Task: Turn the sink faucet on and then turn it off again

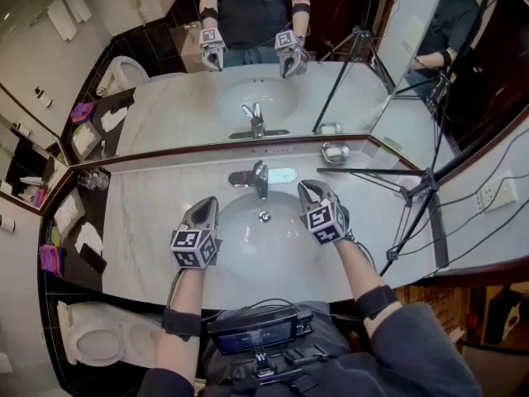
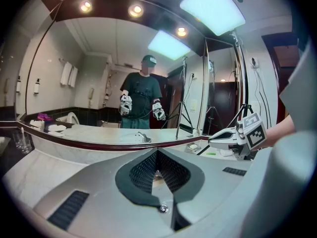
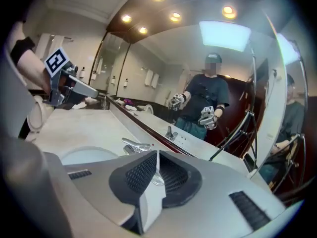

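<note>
Chrome tap (image 1: 259,177) at far rim of white basin (image 1: 235,222), sunk in pale marble counter (image 1: 140,222) below wall mirror (image 1: 165,114). Left gripper (image 1: 207,205) over near-left rim of basin, jaws together with nothing between them, well apart from tap. Right gripper (image 1: 304,188) over right side of basin, tip near tap's right side but clear of it, jaws likewise together and empty. Seen from right gripper view, tap just left of and beyond jaw tips. Small soap dish (image 1: 335,151) far right on counter, tripod (image 1: 413,190) right of basin, drinking glasses (image 1: 92,179) at far left.
</note>
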Demonstrator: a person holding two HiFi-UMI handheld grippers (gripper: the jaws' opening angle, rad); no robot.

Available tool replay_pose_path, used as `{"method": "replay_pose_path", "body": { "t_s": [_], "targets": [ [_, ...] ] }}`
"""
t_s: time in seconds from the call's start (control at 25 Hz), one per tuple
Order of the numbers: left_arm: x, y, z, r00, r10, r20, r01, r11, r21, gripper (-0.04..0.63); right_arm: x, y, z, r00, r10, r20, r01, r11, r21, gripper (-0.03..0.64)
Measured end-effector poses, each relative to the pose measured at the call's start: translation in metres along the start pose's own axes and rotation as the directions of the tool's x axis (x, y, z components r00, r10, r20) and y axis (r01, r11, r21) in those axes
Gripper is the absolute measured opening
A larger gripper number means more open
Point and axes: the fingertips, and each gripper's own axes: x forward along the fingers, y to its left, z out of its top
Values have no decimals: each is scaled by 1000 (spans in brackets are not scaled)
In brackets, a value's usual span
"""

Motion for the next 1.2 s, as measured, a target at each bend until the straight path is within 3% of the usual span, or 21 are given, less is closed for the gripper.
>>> {"method": "replay_pose_path", "body": {
  "t_s": [0.16,0.28,0.48,0.72,1.0,1.2],
  "targets": [
    [4,6,-3,1000,10,-5,-10,1000,-8,-6,23,23,5,999,35,-40,-44,965,-257,104],
    [6,11,-4,1000,15,-7,-15,1000,-10,-6,43,42,7,996,63,-70,-86,907,-412,155],
    [6,22,-8,999,29,-18,-29,999,-15,-6,76,69,6,988,105,-117,-153,807,-570,218],
    [4,38,-14,998,54,-33,-55,998,-20,-6,115,90,5,979,119,-163,-199,706,-680,272],
    [10,47,-19,997,62,-52,-63,998,-23,-6,147,106,5,970,140,-198,-241,662,-710,285],
    [15,48,-18,997,60,-54,-61,998,-20,-6,170,111,-17,959,136,-250,-279,626,-728,284]
  ]
}}
